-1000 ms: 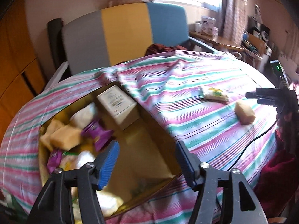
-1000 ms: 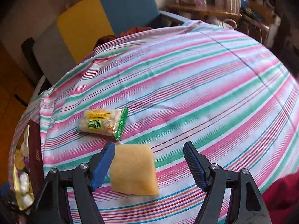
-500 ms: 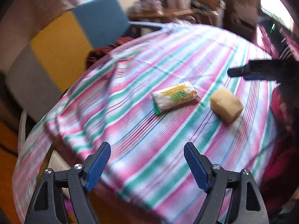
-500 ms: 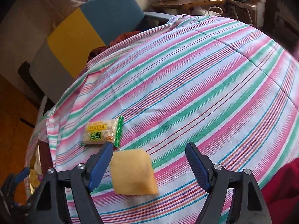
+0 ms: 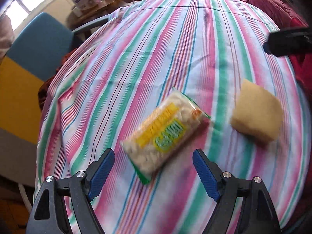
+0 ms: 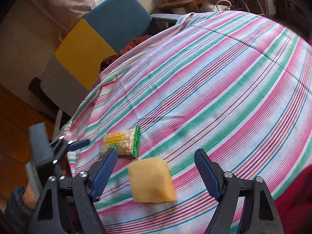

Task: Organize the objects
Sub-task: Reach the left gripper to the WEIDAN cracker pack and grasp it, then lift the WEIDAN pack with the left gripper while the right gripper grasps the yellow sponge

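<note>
Left tongs (image 5: 153,170) are spread wide and empty above the striped surface (image 5: 175,48), the green-edged snack packet (image 5: 165,134) lying just ahead between their tips. Right tongs (image 6: 156,170) are also spread, empty, over the yellow pouch (image 6: 151,179) beside that packet

The left gripper (image 5: 153,167) swings away from the open box of snacks it hung over a second ago and now sits right at the packet (image 5: 165,132), which fills the space ahead of its wide jaws; the box is gone from its view. The sponge (image 5: 256,114) looms larger on its right. From the right gripper (image 6: 156,168), the left gripper (image 6: 78,144) now shows at the left edge, just beside the packet (image 6: 120,142), and the sponge (image 6: 151,180) sits more squarely between the right jaws.
</note>
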The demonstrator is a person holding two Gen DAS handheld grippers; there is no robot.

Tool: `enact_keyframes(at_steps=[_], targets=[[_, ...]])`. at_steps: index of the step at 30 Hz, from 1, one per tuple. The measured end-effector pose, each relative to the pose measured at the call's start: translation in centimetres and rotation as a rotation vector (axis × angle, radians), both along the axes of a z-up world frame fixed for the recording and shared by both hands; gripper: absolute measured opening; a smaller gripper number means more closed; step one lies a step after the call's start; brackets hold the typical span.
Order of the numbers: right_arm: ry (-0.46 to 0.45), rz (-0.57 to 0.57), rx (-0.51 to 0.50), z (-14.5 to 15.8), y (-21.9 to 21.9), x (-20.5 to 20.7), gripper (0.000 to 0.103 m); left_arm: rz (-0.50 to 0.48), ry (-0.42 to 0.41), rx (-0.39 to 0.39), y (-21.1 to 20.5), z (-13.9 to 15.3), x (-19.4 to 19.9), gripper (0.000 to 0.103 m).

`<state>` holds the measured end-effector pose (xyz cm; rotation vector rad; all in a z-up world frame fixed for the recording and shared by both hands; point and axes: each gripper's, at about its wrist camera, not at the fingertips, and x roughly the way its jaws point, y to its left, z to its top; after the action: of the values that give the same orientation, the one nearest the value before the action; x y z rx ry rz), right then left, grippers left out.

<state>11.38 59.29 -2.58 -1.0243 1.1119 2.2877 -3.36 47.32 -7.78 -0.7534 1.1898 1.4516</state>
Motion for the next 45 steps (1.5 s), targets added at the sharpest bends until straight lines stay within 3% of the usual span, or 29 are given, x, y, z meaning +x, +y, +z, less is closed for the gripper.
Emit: enact_keyframes(at_steps=[5, 7, 8, 10, 12, 18, 24, 31, 39, 40, 42, 45], targets=[[0.0, -0.003, -0.021, -0.4, 0.3, -0.1, 0.082, -0.017, -0.08, 0.009, 1.6, -0.8, -0.9, 0.084], [-0.002, -0.007, -0.024, -0.6, 0.3, -0.1, 0.083, 0.02, -0.143, 0.023, 1.9, -0.9, -1.5, 0.082], [-0.004, -0.009, -0.024, -0.6, 0.4, 0.0, 0.083, 0.044, -0.179, 0.023, 1.9, -1.0, -1.8, 0.077], [-0.009, -0.013, -0.021, -0.8, 0.4, 0.0, 0.083, 0.095, -0.264, 0.032, 1.4, -1.0, -2.1, 0.056], [-0.015, -0.017, -0.017, -0.9, 0.5, 0.0, 0.083, 0.147, -0.253, 0.055, 0.4, -0.7, -1.8, 0.047], [-0.034, 0.018, 0.029, -0.9, -0.3, -0.6, 0.083, 0.34, -0.278, 0.109, -3.4, -0.5, -0.9, 0.047], [-0.096, 0.133, 0.067, -1.5, -2.1, -2.3, 0.083, 0.512, -0.28, 0.147, -8.3, -0.1, 0.5, 0.046], [-0.197, 0.252, 0.117, -3.1, -4.1, -4.1, 0.084, 0.629, -0.291, 0.221, -12.5, 1.1, 2.1, 0.046], [-0.308, 0.312, 0.185, -4.9, -5.4, -5.3, 0.084, 0.652, -0.245, 0.337, -14.7, 3.8, 3.5, 0.046], [-0.32, 0.328, 0.2, -5.1, -5.7, -5.5, 0.08, 0.654, -0.242, 0.35, -15.0, 4.2, 3.0, 0.046], [-0.359, 0.365, 0.277, -5.3, -6.8, -6.0, 0.058, 0.665, -0.234, 0.377, -15.7, 4.9, 3.0, 0.046], [-0.382, 0.404, 0.367, -5.3, -8.0, -6.3, 0.053, 0.697, -0.226, 0.427, -17.8, 6.1, 3.6, 0.046]])
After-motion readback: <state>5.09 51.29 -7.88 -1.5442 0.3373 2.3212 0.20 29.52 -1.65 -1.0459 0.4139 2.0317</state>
